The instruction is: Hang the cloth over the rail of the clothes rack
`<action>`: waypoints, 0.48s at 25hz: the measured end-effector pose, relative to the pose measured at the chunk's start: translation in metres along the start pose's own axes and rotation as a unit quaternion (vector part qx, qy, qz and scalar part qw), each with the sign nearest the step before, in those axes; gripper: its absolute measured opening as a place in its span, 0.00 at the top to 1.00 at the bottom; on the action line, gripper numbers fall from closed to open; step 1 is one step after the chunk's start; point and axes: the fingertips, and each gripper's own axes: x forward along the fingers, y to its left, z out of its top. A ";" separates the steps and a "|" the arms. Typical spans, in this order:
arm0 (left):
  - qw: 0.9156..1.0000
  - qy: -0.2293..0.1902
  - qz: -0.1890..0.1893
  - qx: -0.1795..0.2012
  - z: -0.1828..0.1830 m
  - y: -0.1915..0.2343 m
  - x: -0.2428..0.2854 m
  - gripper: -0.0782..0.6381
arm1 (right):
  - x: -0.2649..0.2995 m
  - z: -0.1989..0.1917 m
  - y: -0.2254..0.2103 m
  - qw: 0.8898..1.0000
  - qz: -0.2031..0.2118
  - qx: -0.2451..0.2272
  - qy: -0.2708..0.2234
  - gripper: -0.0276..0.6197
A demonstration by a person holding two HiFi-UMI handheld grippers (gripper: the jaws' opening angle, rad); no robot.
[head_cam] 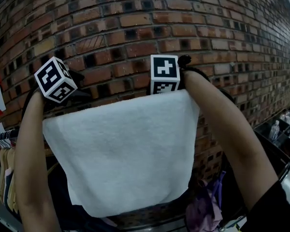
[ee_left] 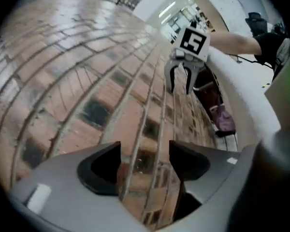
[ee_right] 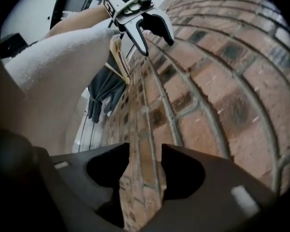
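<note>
Cloth (head_cam: 121, 149), white and towel-like, hangs flat in front of a brick wall (head_cam: 135, 23). Its top edge runs level between two raised forearms. That straight edge suggests it is folded over the rail, though the cloth hides the rail itself. The near half drops in a smooth sheet to a slightly slanted bottom hem.

The left gripper (ee_left: 144, 161) sits at the top left corner with its jaws wide apart. Only brick shows between them, and the cloth lies off to one side. The right gripper (ee_right: 137, 170) is at the top right corner, its jaws likewise spread and empty. Neither one grips the cloth, so it seems to carry its own weight and the hanging looks nearly finished.

Other clothes (head_cam: 5, 178) hang low at the left.
</note>
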 end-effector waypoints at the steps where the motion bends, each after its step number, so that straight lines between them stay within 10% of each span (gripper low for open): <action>1: 0.999 -0.042 0.032 0.001 0.012 0.007 -0.010 0.43 | -0.006 0.010 -0.009 0.999 -0.033 -0.020 -0.020 0.63; 5: 0.964 -0.163 0.203 0.049 0.057 0.033 -0.064 0.46 | -0.070 0.070 -0.064 0.954 -0.247 -0.076 -0.154 0.64; 9: 0.899 -0.256 0.345 0.086 0.105 0.039 -0.130 0.52 | -0.184 0.113 -0.088 0.842 -0.429 -0.016 -0.327 0.69; 12: 0.837 -0.346 0.419 0.071 0.139 0.028 -0.185 0.67 | -0.252 0.136 -0.058 0.764 -0.463 0.024 -0.448 0.93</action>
